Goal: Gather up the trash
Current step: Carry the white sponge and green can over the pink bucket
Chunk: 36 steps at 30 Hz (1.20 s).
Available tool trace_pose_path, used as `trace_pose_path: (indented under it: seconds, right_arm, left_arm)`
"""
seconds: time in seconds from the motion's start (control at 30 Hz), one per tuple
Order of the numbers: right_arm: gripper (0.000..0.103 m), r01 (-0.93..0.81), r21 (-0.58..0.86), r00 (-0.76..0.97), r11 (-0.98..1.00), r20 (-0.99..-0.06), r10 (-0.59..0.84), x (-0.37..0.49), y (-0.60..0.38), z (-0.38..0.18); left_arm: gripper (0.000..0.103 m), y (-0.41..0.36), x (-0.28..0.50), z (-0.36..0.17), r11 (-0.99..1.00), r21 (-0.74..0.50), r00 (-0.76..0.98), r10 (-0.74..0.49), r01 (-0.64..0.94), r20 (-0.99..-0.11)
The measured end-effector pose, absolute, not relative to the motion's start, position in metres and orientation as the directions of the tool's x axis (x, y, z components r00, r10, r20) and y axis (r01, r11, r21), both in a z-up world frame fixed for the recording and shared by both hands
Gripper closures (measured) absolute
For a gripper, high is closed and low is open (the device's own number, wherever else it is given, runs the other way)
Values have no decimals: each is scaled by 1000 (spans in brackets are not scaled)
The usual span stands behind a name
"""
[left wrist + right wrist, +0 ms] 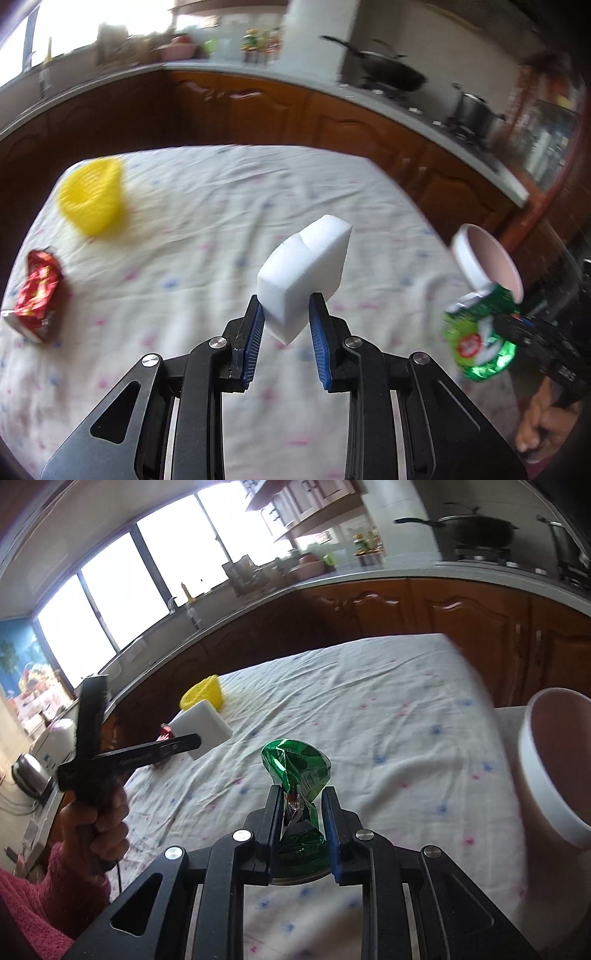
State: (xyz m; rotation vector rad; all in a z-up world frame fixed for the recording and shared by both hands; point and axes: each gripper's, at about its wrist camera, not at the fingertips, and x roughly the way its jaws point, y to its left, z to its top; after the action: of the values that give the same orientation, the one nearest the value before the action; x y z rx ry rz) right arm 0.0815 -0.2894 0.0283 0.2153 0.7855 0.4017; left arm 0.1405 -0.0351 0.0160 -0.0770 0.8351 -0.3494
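Note:
My left gripper (286, 308) is shut on a white foam block (304, 277) and holds it above the table; the block also shows in the right wrist view (203, 725). My right gripper (301, 795) is shut on a crumpled green wrapper (297, 768), also seen at the right in the left wrist view (480, 341). A white bin with a pink inside (554, 768) stands at the table's right edge, close to the green wrapper (487, 260). A red wrapper (37, 295) lies on the cloth at the left. A yellow basket (92, 195) stands far left.
The table carries a white cloth with small pink and blue prints (207, 236). Wooden cabinets and a counter (295, 107) with a wok (391, 72) and a pot run behind it. Windows (110, 598) are to the left.

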Motion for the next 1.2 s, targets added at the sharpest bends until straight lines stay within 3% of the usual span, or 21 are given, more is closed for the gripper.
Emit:
trace_pose_path:
  seconds: [0.6,1.2]
  right_arm:
    - [82,51,281,805,958,-579,128,19,-402,59]
    - [82,173,268,834,948,-551,4,10,-460,68]
  left_arm:
    - [80,-183,116,35,846,-175,550,-470,504,-690]
    - [80,-246,122,45,807,-152,519,-498,570,-694]
